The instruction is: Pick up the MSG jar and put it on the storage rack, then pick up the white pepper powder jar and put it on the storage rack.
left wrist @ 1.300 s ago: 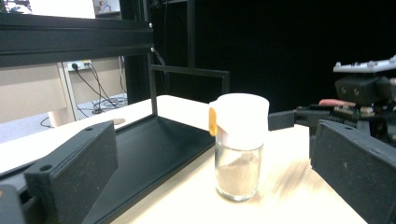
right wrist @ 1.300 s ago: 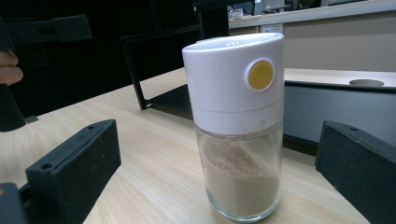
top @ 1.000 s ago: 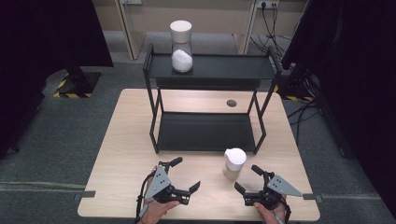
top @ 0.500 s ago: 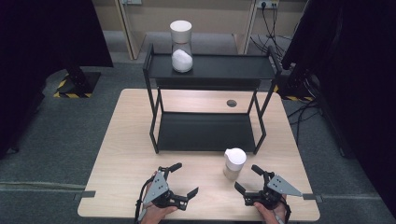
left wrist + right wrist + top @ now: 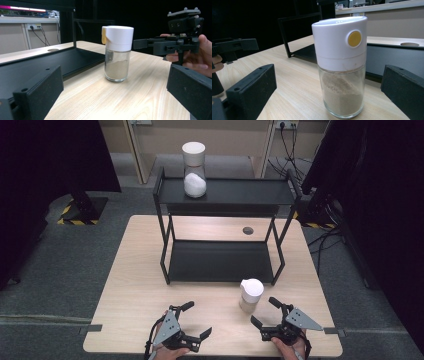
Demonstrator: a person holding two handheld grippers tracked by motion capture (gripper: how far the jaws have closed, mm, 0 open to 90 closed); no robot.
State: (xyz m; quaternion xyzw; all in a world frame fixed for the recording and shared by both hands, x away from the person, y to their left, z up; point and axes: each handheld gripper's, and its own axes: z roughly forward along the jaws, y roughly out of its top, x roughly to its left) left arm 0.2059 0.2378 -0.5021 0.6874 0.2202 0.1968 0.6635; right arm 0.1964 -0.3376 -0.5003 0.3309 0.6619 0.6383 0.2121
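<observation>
The glass shaker jar with white cap (image 5: pixel 251 295) stands on the wooden counter (image 5: pixel 135 285), just before the released right hand-held gripper (image 5: pixel 266 312). The left hand-held gripper (image 5: pixel 197 320) is released too. A careless jaw may tip it and spill the powder.

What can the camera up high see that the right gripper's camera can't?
The high view alone shows a second jar of white powder on the rack's top shelf. The right gripper view alone shows the yellow button on the near shaker's white lid. Both show the shaker of tan powder standing on the wooden table.
</observation>
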